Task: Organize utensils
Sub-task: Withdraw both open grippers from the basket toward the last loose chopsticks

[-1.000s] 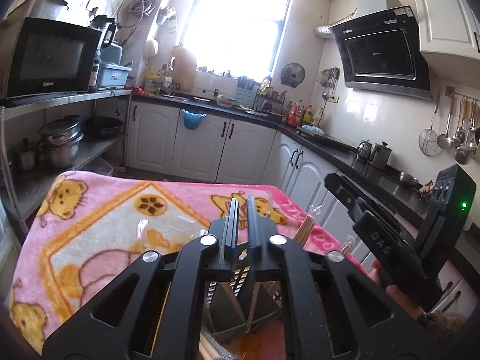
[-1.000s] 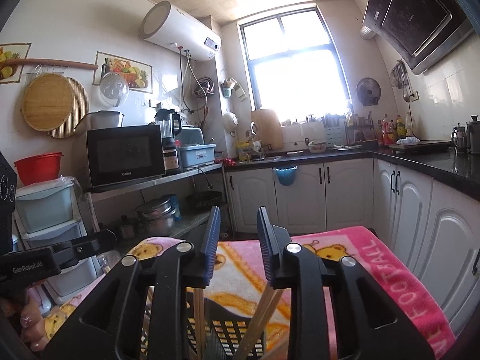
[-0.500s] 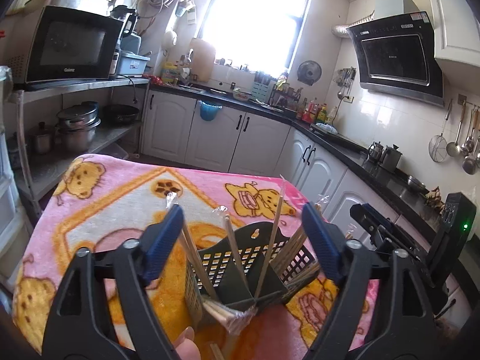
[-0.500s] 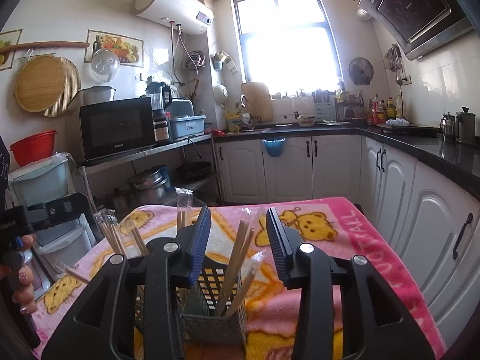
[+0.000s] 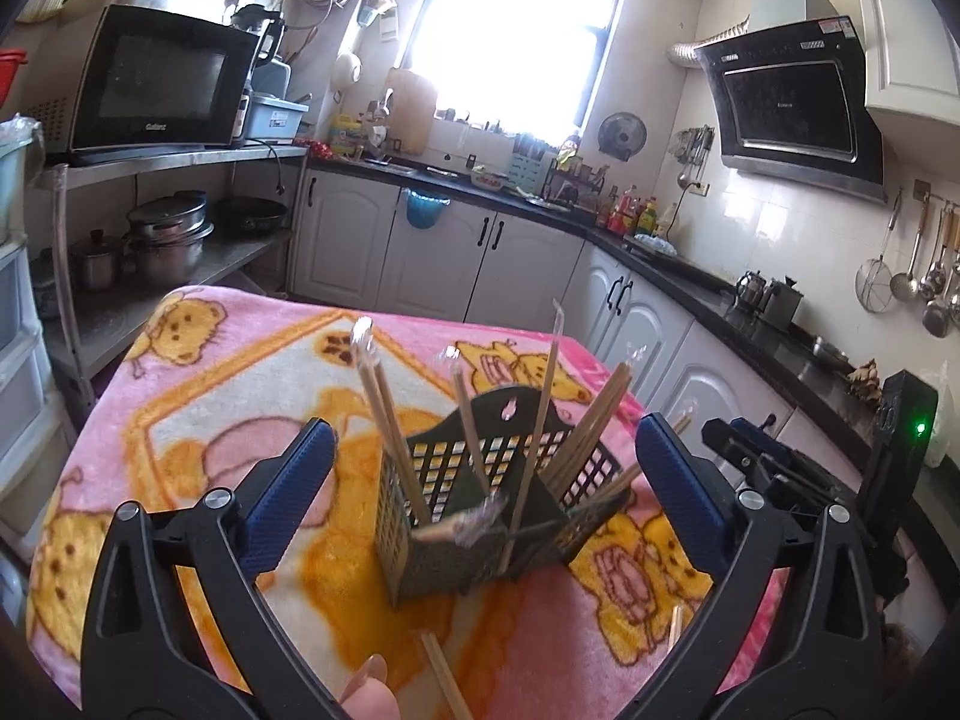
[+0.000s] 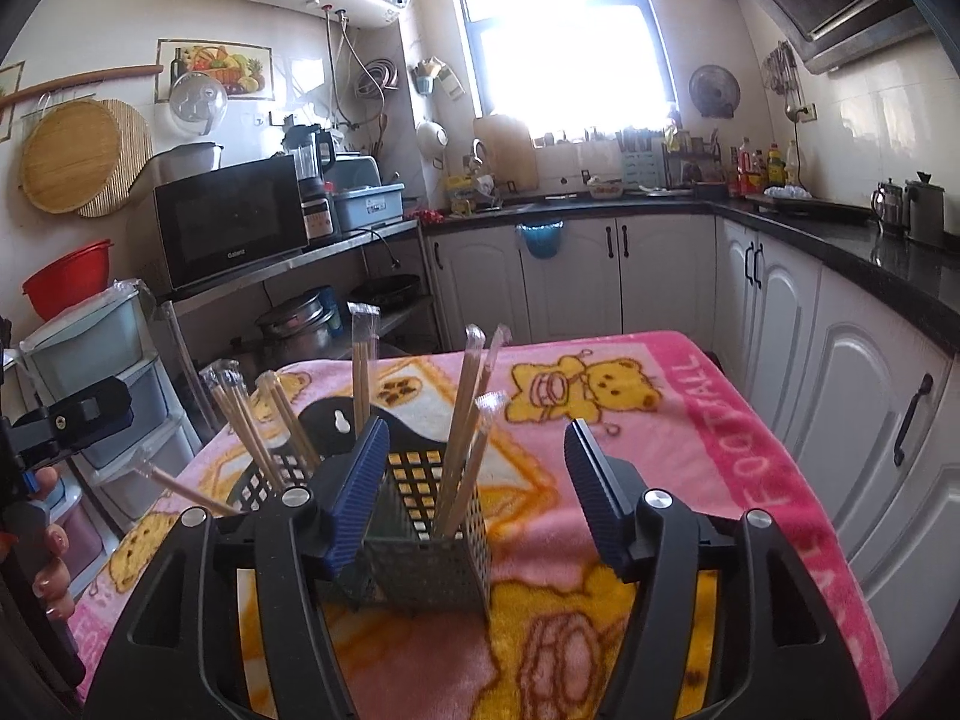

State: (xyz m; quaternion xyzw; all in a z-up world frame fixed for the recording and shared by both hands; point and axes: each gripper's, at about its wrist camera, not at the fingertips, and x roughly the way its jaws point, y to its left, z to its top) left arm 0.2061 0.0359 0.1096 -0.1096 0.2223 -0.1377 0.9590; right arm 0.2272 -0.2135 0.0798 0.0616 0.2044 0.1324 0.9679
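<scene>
A dark perforated utensil caddy (image 5: pixel 498 504) stands on the pink bear blanket (image 5: pixel 228 372), holding several plastic-wrapped pairs of wooden chopsticks (image 5: pixel 390 414). It also shows in the right wrist view (image 6: pixel 426 516) with its chopsticks (image 6: pixel 465 420). My left gripper (image 5: pixel 486 492) is open and empty, its jaws wide on either side of the caddy. My right gripper (image 6: pixel 474 498) is open and empty, just in front of the caddy. Loose chopsticks (image 5: pixel 444 684) lie on the blanket at the near edge.
The right gripper's body (image 5: pixel 798 480) sits at the right of the left wrist view. The left gripper (image 6: pixel 66 420) and a hand are at the left edge of the right wrist view. White cabinets (image 6: pixel 600 276), a shelf with a microwave (image 6: pixel 231 222), and plastic drawers (image 6: pixel 90 372) surround the table.
Both grippers have opened from nearly shut and pulled back and up from the caddy, which now shows whole with the chopsticks standing in it.
</scene>
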